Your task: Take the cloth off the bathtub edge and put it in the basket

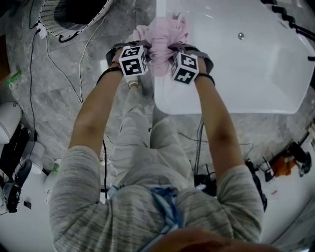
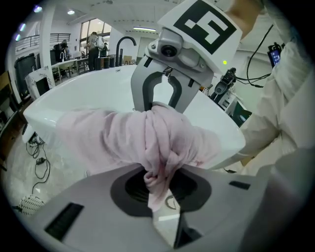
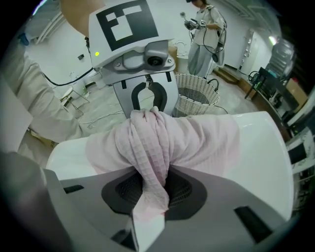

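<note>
A pink waffle cloth (image 1: pixel 165 34) lies bunched on the near-left edge of the white bathtub (image 1: pixel 246 74). My left gripper (image 1: pixel 145 49) and right gripper (image 1: pixel 172 51) face each other across it, both shut on the cloth. In the left gripper view a twisted fold of cloth (image 2: pixel 128 138) is pinched between my left gripper (image 2: pixel 160 182) jaws, with the right gripper (image 2: pixel 162 101) opposite. In the right gripper view the cloth (image 3: pixel 197 142) is squeezed in my right gripper (image 3: pixel 152 192), the left gripper (image 3: pixel 146 103) behind it. The woven basket (image 1: pixel 74 15) stands on the floor at far left.
Cables (image 1: pixel 49 54) trail over the marble floor by the basket (image 3: pixel 197 93). A white device (image 1: pixel 10 123) sits at left, an orange tool (image 1: pixel 283 165) at right. A black faucet (image 2: pixel 125 47) rises at the tub's far end. A person (image 3: pixel 204 34) stands beyond the basket.
</note>
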{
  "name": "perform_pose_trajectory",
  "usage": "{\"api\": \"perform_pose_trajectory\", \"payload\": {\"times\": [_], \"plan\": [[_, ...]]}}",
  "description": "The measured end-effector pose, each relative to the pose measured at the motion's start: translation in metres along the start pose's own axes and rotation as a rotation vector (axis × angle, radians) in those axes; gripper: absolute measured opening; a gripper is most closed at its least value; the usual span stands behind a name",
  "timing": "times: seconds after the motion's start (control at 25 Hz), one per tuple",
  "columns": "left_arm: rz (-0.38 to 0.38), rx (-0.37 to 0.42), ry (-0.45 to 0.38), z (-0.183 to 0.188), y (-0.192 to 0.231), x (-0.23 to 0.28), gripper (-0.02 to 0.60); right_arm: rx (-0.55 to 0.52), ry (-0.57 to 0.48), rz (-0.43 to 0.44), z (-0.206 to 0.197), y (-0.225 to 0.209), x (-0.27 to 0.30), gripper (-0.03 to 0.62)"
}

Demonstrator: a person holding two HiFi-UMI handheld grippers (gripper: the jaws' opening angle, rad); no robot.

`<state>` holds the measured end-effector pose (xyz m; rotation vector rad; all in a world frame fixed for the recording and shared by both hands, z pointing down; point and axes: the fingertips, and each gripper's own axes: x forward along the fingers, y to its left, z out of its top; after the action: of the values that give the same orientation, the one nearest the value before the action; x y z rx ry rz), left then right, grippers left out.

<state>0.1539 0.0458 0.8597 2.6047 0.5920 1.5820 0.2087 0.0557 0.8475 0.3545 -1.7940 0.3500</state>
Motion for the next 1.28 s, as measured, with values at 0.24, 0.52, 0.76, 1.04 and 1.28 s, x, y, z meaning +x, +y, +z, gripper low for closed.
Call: {"api": "perform_pose_trajectory", "payload": {"times": [0.24,0.52,0.76,1.04,1.28], "plan": [[-0.086,-0.065,0.037,-0.005,-0.046,0.002,0.08,0.091,-0.015,0.084,0.0,0.049,-0.004,0.11],[-0.254,-0.092,0.099,0.003,-0.108,-0.008,0.079,0.135,-0.015,0.203,0.003,0.108,-0.025,0.108],[-0.291,-0.046,0.104,0.035,-0.138,-0.025,0.077,0.184,-0.046,0.221,0.012,0.136,-0.053,0.106],[-0.215,-0.122,0.051,0.063,-0.156,-0.05,0.077,0.311,-0.156,0.151,0.024,0.142,-0.092,0.106],[-0.175,-0.091,0.053,0.093,-0.165,-0.087,0.077,0.345,-0.203,0.097,0.029,0.142,-0.139,0.106]]}}
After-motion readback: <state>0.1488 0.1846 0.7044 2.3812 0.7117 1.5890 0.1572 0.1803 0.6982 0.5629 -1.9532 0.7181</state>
